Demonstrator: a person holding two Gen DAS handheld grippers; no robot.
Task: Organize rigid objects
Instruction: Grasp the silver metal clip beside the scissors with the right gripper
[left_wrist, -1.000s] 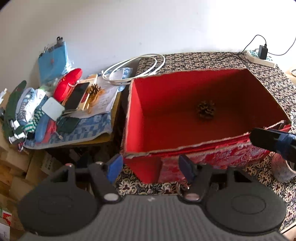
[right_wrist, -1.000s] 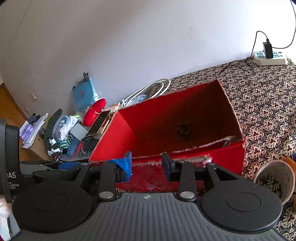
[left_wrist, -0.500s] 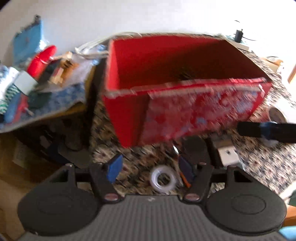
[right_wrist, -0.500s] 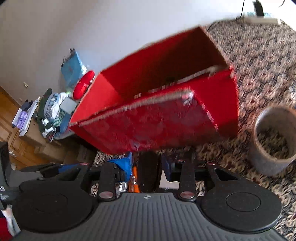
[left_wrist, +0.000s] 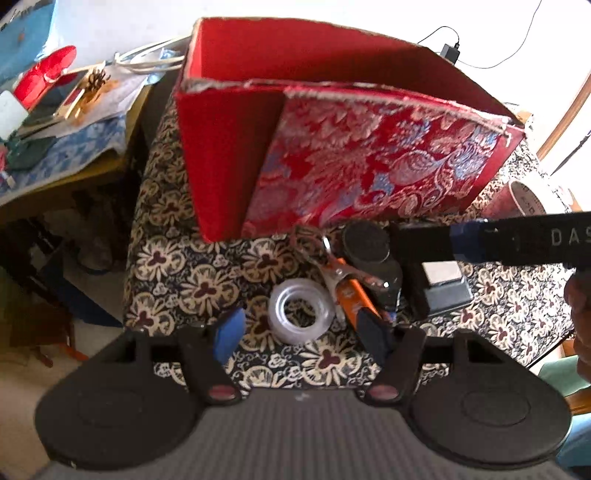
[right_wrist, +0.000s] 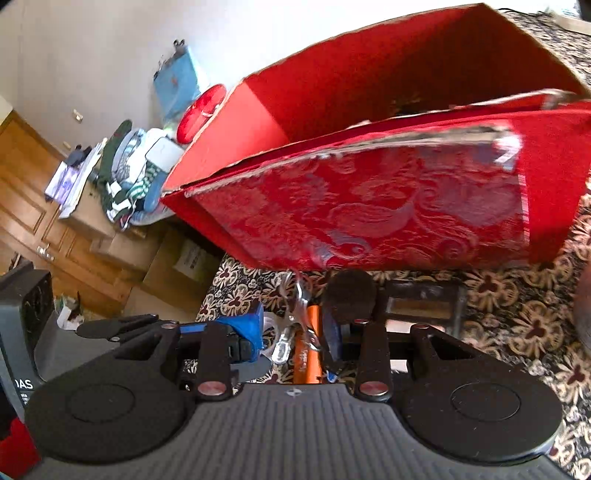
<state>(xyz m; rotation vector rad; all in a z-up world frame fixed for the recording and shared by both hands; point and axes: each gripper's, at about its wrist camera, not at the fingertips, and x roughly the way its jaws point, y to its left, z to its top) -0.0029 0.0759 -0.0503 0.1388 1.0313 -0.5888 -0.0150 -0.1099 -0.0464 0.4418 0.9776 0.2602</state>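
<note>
My left claw (left_wrist: 301, 328) hangs open over the clear tape roll (left_wrist: 301, 311) at lower centre, my right claw (right_wrist: 295, 334) open around the orange tool (right_wrist: 308, 347) below the red box (right_wrist: 369, 206).

surface (left_wrist: 207, 266): patterned floral cloth | on it: red box (left_wrist: 354, 162) at back; tape roll (left_wrist: 301, 310), orange tool (left_wrist: 354, 295), black round lid (left_wrist: 365, 243), dark block (left_wrist: 443, 284) in a row just before the box; cup (left_wrist: 521, 199) right of the box
</note>
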